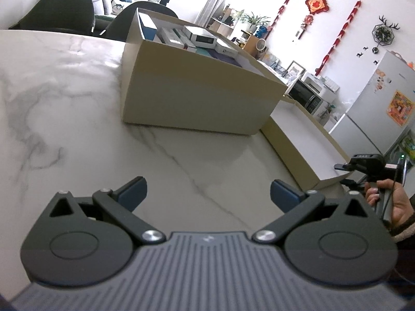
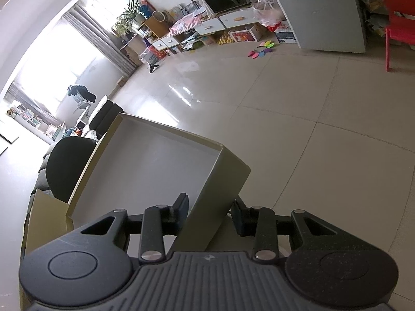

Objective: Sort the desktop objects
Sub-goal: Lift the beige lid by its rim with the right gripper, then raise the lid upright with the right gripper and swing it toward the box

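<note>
Beige cardboard forms the shallow box lid (image 2: 145, 171), white inside and empty, which the right gripper (image 2: 208, 213) holds by its near side wall, one pad inside and one outside, the jaws narrow around the card. In the right wrist view the lid tilts up over the tiled floor (image 2: 311, 134); in the left wrist view it sits at the marble desk's right edge, with the person's hand (image 1: 389, 202) on the gripper handle just beyond it. Nearer, the left gripper (image 1: 208, 191) hovers over bare marble desk (image 1: 64, 103) with its jaws wide and nothing between them. Further along the desk stands the matching deep box (image 1: 197, 98), packed with small cartons (image 1: 199, 39). Dark chairs (image 1: 59, 7) stand behind the desk's far edge.
</note>
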{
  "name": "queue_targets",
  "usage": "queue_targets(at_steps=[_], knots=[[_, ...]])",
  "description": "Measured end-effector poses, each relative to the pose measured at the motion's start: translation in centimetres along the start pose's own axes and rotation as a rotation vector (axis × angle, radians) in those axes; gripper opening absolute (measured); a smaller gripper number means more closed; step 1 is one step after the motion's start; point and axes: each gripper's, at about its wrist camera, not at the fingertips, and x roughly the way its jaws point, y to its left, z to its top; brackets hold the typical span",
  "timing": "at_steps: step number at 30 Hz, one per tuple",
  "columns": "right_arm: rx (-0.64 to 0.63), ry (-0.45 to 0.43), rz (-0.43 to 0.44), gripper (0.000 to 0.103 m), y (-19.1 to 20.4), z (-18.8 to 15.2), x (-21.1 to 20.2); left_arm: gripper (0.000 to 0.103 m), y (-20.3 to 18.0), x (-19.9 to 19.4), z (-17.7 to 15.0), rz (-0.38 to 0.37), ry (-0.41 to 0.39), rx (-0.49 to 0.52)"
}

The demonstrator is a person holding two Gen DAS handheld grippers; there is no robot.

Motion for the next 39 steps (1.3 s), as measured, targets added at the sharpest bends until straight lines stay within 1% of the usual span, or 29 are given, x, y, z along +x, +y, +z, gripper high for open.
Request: queue_targets(at_steps=[14, 21, 30, 39], knots=[[-0.039, -0.045, -0.002, 0.039, 0.0, -0.5, -1.8, 0.103, -0.3, -0.4, -0.4, -0.013, 0.001, 0.016], [-0.04, -0.07, 0.013, 0.039, -0.6, -0.8, -3.1, 0.103, -0.5, -0.3, -0.4, -0.018, 0.005, 0.028], [-0.048, -0.11, 0.062, 0.039, -1.0, -0.8, -5.6, 0.103, -0.9, -0.4, -0.7, -0.031, 0.008, 0.042], [-0.089, -0.155, 0.158, 0.039, 0.3, -0.7, -9.2, 0.103, -1.5, -0.7, -0.8, -0.052, 0.001, 0.048]])
